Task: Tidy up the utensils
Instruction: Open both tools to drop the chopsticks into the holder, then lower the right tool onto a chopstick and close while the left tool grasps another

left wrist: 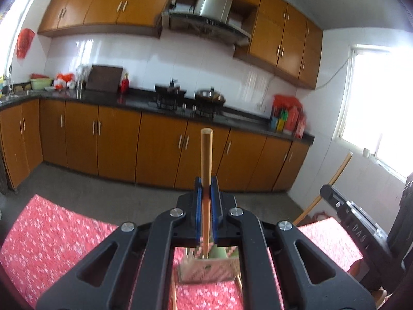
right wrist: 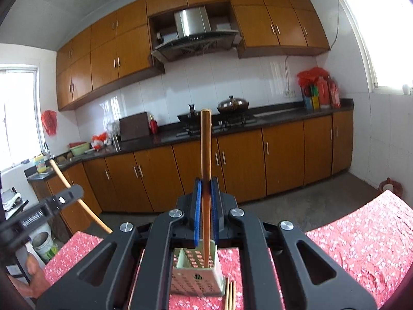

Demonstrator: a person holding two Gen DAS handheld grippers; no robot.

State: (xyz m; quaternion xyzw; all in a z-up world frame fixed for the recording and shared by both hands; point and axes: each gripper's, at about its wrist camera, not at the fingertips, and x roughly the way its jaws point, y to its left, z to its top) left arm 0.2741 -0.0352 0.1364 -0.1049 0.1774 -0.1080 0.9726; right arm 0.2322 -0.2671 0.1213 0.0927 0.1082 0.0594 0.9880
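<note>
Left gripper (left wrist: pixel 205 184): blue pads pinched on a wooden chopstick (left wrist: pixel 206 160) held upright, tip well above the jaws. Right gripper (right wrist: pixel 205 184): same state, clamped on its own chopstick (right wrist: pixel 205 149), also upright.

Below each, seen through the linkage: a pale green perforated utensil holder (right wrist: pixel 197 276) on the table, which is covered in a red floral cloth (right wrist: pixel 361 237). In the right view the chopstick's lower end looks to dip into the holder; depth is unclear. More chopsticks (right wrist: pixel 230 294) lie loose on the cloth just beside the holder.

The opposite gripper shows at each frame's edge, apart.

Risks, judged: both sticks aim at one narrow holder, so the grippers could collide or nudge it over. The thin round sticks may pivot in the pads and miss the opening. A release from too high lets a stick bounce out.
</note>
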